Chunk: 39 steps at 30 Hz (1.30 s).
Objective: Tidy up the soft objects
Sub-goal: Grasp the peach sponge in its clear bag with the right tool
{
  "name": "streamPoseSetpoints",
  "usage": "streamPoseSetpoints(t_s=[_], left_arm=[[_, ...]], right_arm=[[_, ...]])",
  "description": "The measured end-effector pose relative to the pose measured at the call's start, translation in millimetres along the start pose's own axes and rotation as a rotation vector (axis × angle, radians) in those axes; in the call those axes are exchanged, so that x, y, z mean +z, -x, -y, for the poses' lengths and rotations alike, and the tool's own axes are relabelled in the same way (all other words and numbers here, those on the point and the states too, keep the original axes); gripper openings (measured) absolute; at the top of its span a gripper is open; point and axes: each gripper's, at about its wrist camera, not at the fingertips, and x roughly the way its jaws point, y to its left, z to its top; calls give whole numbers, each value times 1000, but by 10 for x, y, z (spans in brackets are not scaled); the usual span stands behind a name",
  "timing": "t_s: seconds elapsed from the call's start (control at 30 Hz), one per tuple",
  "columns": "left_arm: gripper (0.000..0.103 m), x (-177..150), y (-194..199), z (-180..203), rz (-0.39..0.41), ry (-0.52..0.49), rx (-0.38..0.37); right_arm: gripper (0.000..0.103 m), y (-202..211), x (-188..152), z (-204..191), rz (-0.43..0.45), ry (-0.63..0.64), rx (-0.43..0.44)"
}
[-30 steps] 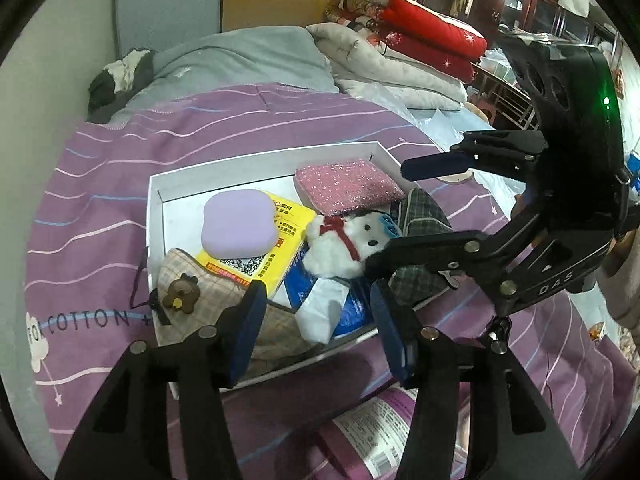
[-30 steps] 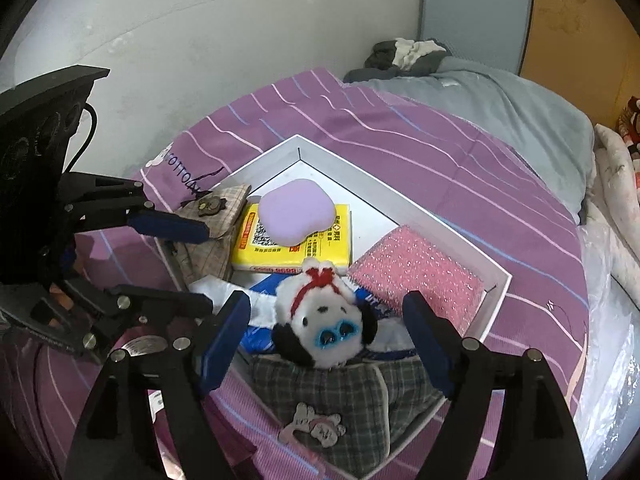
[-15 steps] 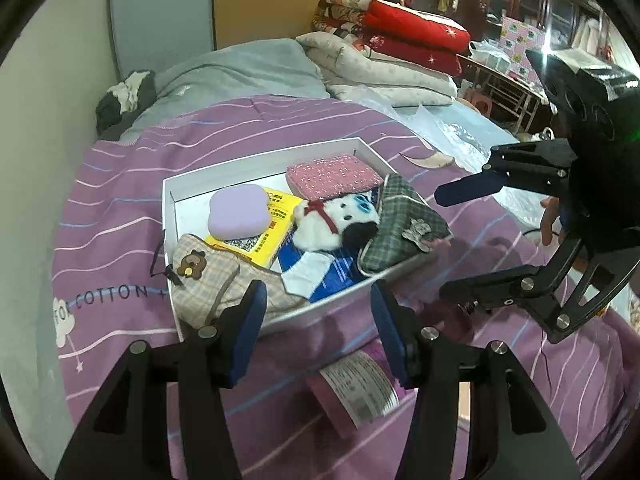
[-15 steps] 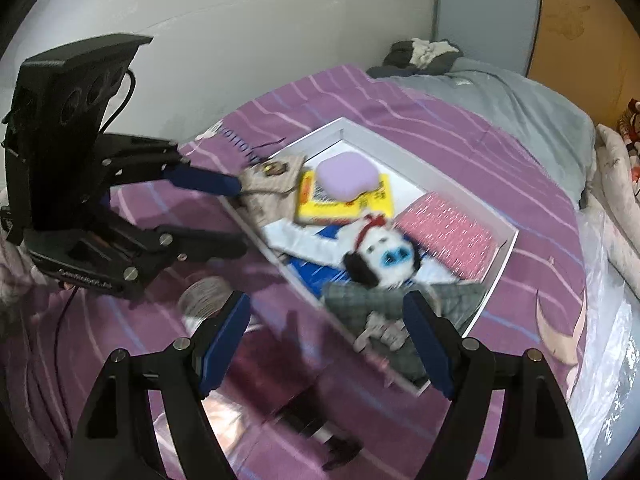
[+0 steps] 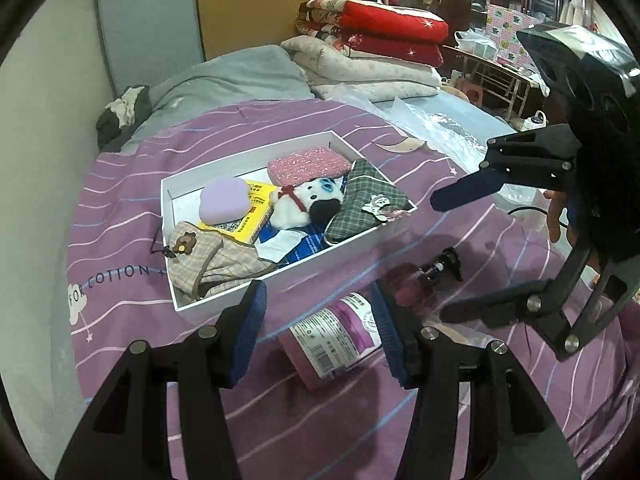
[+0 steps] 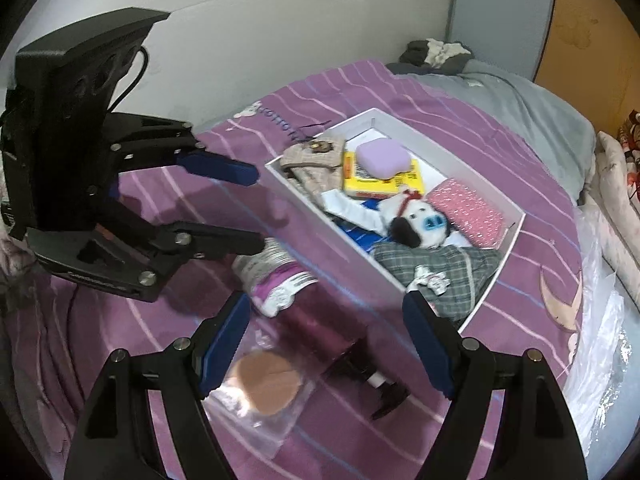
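Observation:
A white box [image 5: 248, 156] [image 6: 516, 216] on the purple bedspread holds a lilac pad [image 5: 224, 200] [image 6: 380, 158], a yellow pack [image 5: 256, 216], a white plush toy [image 5: 308, 204] [image 6: 420, 224], a pink glitter pouch [image 5: 308, 164] [image 6: 464, 208], a green plaid pouch [image 5: 364, 200] [image 6: 440, 268] and a beige plaid pouch [image 5: 208, 260] [image 6: 316, 160]. My left gripper [image 5: 320, 332] [image 6: 256, 208] is open and empty, in front of the box. My right gripper [image 6: 324, 348] [image 5: 444, 256] is open and empty, right of the box.
A pink pump bottle [image 5: 340, 336] [image 6: 304, 312] lies on the bed between the grippers. A clear bag with a tan round pad [image 6: 264, 384] lies by it. A grey blanket [image 5: 224, 76] and folded quilts [image 5: 372, 44] sit behind. The wall runs along the left.
Both grippers have pulled back from the box, still open. The right gripper left the plush toy in the box. The bottle and clear bag have come into view.

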Motion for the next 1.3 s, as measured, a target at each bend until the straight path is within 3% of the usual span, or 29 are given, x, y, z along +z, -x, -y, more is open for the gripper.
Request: streamPoseSetpoints(t_s=[0.43, 0.67, 0.93, 1.3], left_arm=[[56, -172, 123, -13, -35, 21, -4], [56, -335, 47, -19, -85, 68, -22], [56, -504, -52, -41, -159, 103, -35], [56, -577, -101, -44, -200, 107, -32]], right_arm=[[79, 56, -193, -181, -31, -47, 33], [79, -172, -471, -260, -136, -171, 124], [79, -468, -666, -281, -252, -251, 125], [78, -588, -687, -73, -261, -387, 152]])
